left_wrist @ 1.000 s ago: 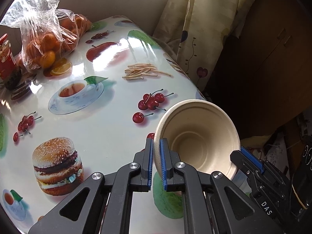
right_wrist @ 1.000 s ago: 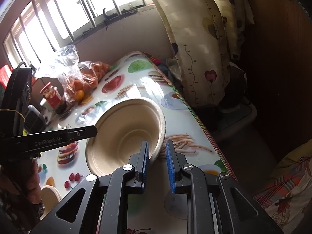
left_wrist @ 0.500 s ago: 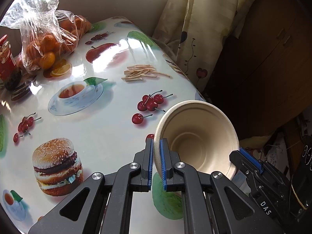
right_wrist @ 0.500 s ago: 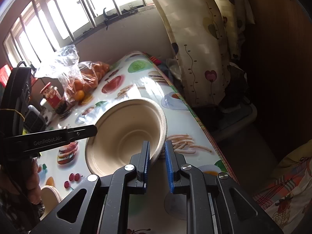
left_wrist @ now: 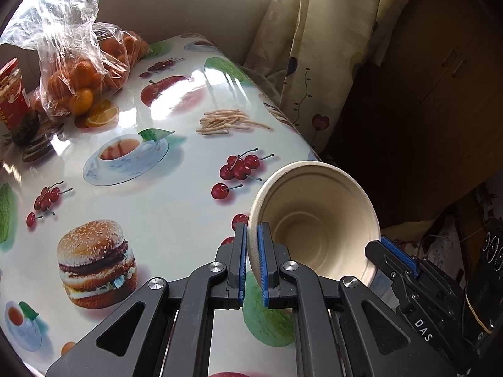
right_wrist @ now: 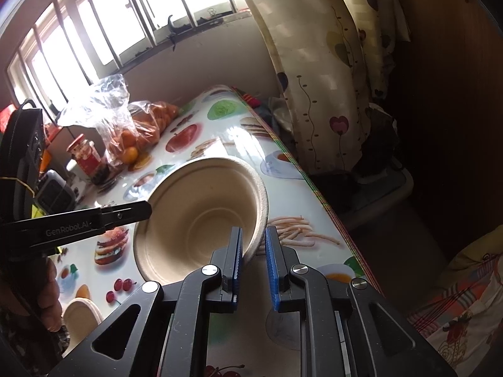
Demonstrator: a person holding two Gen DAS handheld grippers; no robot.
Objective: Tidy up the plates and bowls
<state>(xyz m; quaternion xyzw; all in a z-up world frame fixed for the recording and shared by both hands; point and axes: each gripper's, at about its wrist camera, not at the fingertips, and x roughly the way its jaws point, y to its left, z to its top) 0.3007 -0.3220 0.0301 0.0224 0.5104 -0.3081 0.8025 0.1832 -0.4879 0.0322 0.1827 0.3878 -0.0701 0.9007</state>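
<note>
We find the right gripper [right_wrist: 253, 251] has narrowed onto the bowl [left_wrist: 317, 220] rim at its four o'clock; left gripper [left_wrist: 250, 262] stays clamped opposite, so both now carry it.

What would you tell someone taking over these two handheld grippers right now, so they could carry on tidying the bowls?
Grippers: the left gripper is shut on one rim of the beige bowl; the right gripper is shut on the opposite rim.
Things: the bowl is held tilted over the table, near its curtain-side edge. A second pale dish sits on the table beside the left hand.
Done: bowl gripped by both.
Left: probably set it down or stack it with the other dish; nothing looks stacked yet.
</note>
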